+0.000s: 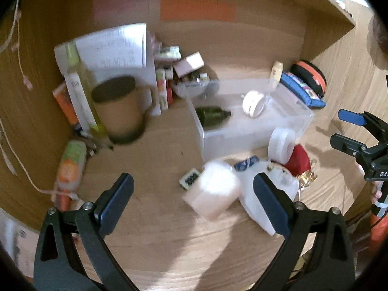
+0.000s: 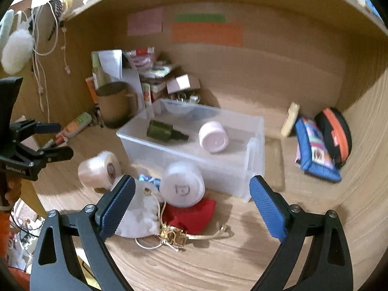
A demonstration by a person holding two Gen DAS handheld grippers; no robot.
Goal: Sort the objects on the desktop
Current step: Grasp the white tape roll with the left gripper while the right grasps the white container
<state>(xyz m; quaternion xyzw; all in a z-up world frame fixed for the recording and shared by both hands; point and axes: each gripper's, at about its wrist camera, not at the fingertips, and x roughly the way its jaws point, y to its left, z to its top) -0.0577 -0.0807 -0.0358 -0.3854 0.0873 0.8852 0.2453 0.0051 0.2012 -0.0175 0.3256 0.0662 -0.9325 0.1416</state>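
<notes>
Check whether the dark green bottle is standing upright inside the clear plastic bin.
No, the dark green bottle lies on its side on the floor of the clear plastic bin, its narrow black tip pointing toward the pale pink round jar.

Letter "D" on the white jar (image 2: 182, 186) lid.

The left tool (image 1: 194, 194) hangs open above a white roll (image 1: 213, 191) lying near the clear bin (image 1: 252, 133) on the worktop (image 1: 157, 230).

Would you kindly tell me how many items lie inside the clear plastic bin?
2: a dark green bottle lying at the left of the clear plastic bin, and a pale pink round jar right of it. None seem hidden.
</notes>
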